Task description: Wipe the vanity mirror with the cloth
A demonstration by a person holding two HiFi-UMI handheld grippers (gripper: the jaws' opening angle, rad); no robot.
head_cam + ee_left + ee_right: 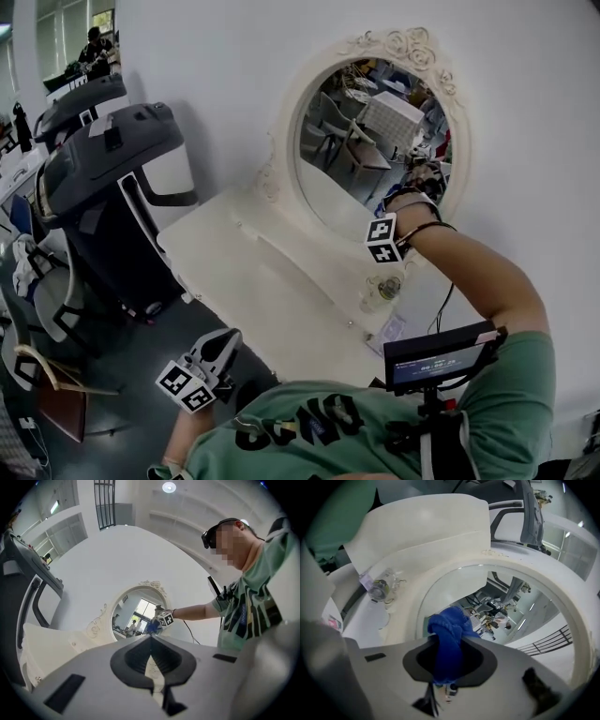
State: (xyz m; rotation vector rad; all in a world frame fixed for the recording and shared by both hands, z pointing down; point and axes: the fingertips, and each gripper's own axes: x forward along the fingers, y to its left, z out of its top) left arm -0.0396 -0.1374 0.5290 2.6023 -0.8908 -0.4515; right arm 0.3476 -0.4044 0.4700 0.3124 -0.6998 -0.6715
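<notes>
An oval vanity mirror (361, 141) in an ornate white frame stands at the back of a white vanity table (253, 277). My right gripper (415, 186) reaches to the mirror's lower right part. It is shut on a bunched blue cloth (447, 623), which presses against the glass (511, 606) in the right gripper view. In that view the right gripper (450, 644) has the cloth filling its jaws. My left gripper (217, 347) hangs low in front of the table, away from the mirror, shut and empty. From the left gripper (151, 639) the mirror (133, 616) shows far ahead.
A clear glass jar (382, 291) (382, 588) lies on the table below the mirror's right side. A dark grey treadmill (103, 169) stands left of the table. Chairs (47, 319) crowd the floor at far left. A small screen (436, 356) hangs on the person's chest.
</notes>
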